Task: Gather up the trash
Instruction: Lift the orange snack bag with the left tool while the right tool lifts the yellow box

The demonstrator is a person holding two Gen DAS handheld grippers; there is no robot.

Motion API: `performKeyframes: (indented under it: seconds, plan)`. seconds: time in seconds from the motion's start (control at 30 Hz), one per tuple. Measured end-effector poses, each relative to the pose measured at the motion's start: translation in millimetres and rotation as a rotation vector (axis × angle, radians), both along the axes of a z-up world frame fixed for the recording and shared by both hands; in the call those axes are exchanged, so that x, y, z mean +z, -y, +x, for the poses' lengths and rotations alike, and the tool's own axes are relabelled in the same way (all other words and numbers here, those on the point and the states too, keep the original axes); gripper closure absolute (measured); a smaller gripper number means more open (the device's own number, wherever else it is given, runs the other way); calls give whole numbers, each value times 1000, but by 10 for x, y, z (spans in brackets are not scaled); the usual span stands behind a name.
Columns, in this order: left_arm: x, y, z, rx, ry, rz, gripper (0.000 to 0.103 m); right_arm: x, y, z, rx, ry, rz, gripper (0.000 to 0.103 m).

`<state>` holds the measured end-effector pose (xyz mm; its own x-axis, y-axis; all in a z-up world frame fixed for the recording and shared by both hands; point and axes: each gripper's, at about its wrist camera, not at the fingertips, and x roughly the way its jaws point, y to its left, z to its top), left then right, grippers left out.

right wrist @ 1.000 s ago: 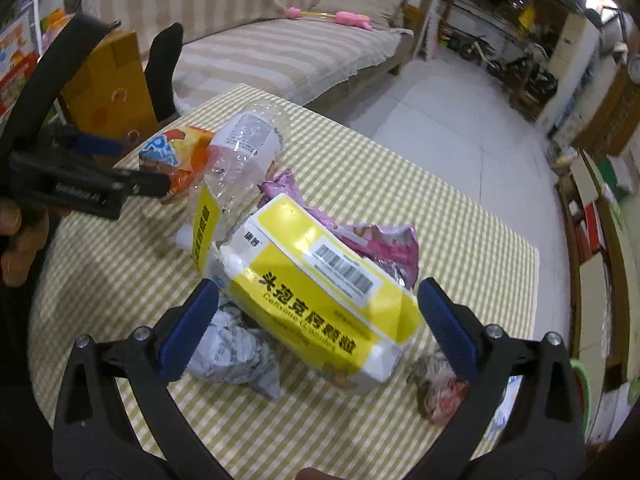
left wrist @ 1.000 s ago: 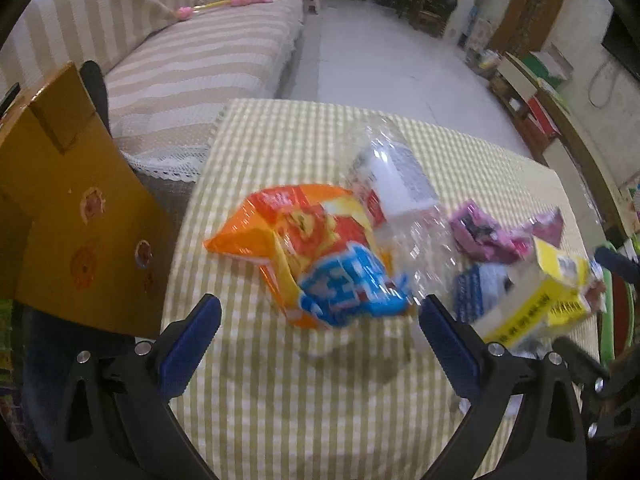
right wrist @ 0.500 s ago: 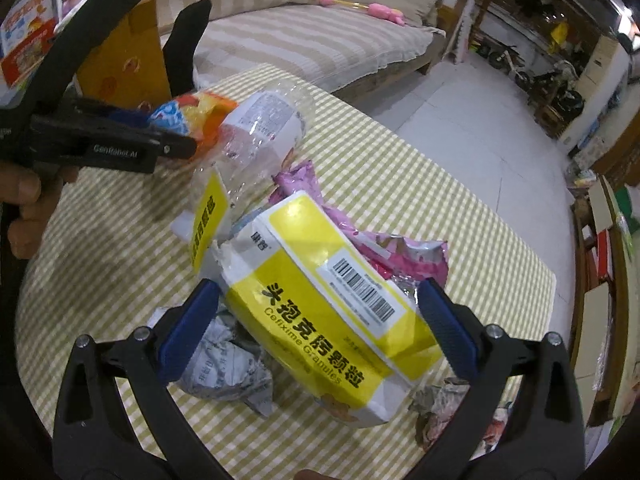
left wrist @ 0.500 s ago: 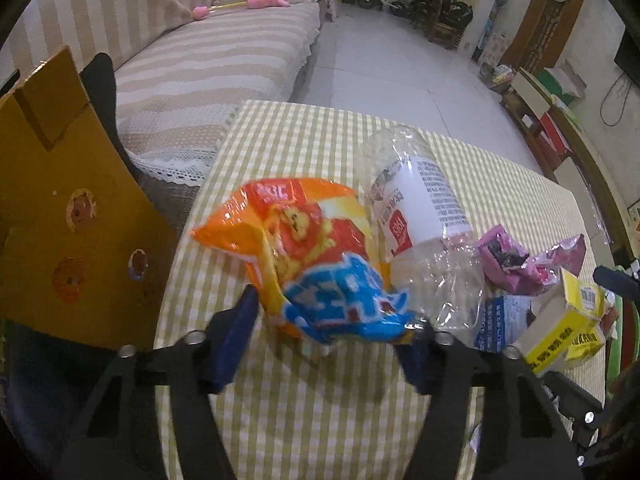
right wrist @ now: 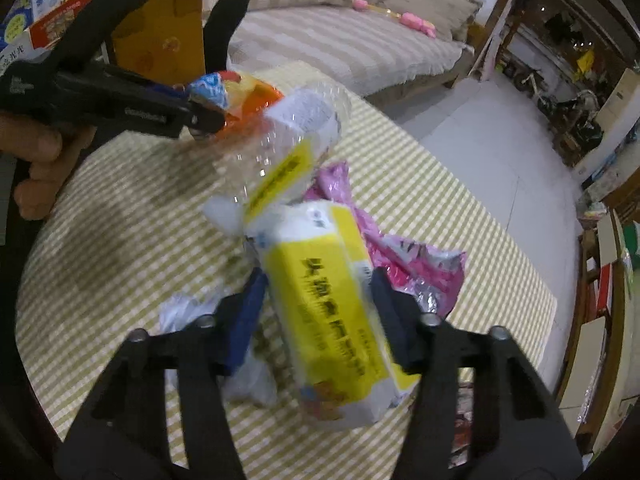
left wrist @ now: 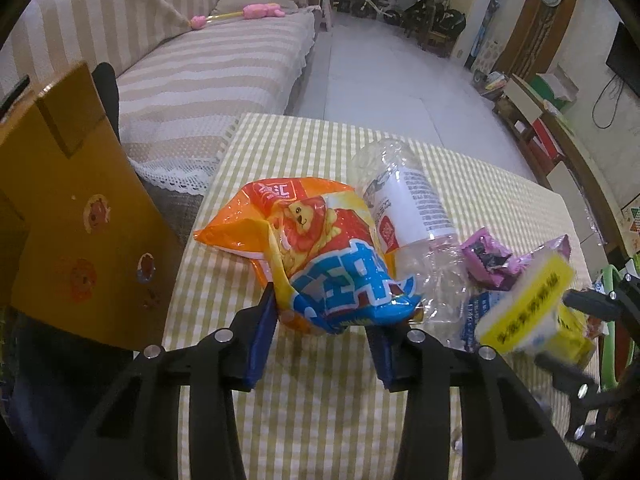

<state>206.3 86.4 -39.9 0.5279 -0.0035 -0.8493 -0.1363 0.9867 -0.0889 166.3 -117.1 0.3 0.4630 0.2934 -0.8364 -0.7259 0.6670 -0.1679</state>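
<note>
Left wrist view: my left gripper (left wrist: pixel 324 320) is clamped on the orange snack bag (left wrist: pixel 316 256) over the checked table (left wrist: pixel 320 400); thin foil may slip. Rightward, my right gripper (right wrist: pixel 316 300) is closing around the yellow medicine box (right wrist: pixel 328 304), which could twist free.

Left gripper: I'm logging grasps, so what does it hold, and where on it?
The left gripper is shut on the snack bag, pinching its blue near end.
</note>
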Motion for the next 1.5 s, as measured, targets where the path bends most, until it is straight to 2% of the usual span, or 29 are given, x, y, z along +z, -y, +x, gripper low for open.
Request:
performKeyframes:
  seconds: [0.13, 0.27, 0.37, 0.57, 0.63, 0.67, 0.7, 0.77, 0.87, 1.03, 1.27, 1.33, 1.37, 1.5]
  plan:
    - [55, -5, -62, 2, 8, -5, 64, 36, 9, -5, -13, 1, 8, 85]
    - [105, -20, -109, 7, 15, -14, 64, 50, 74, -7, -28, -22, 33, 86]
    - [142, -24, -164, 9, 22, -16, 64, 118, 124, 9, -40, -47, 82, 95]
    - [189, -48, -227, 14, 36, -27, 64, 261, 327, 105, -91, -105, 200, 100]
    - [204, -46, -245, 16, 38, -33, 64, 265, 343, 111, -101, -106, 198, 100]
    - [211, -41, -253, 15, 38, -35, 64, 258, 358, 119, -115, -102, 186, 92]
    - [221, -39, -264, 14, 39, -37, 64, 249, 380, 133, -139, -92, 178, 59]
    - [239, -39, -279, 11, 43, -38, 64, 261, 447, 150, -181, -61, 194, 15]
    - [260, -56, -294, 10, 48, -40, 64, 194, 498, 223, -200, -113, 219, 12]
    - [260, -64, -302, 10, 47, -41, 64, -36, 477, 351, -214, -175, 181, 12]
    - [250, -9, -315, -1, 44, -37, 64, -223, 144, 268, -148, -124, 47, 13]
    - [244, 11, -307, -3, 42, -37, 64, -270, 54, 234, -136, -115, 5, 29]
    - [246, 19, -310, -4, 42, -37, 64, -291, 24, 215, -130, -122, 2, 34]
    - [280, 11, -322, -6, 47, -35, 64, -263, 0, 97, -119, -114, 13, 41]
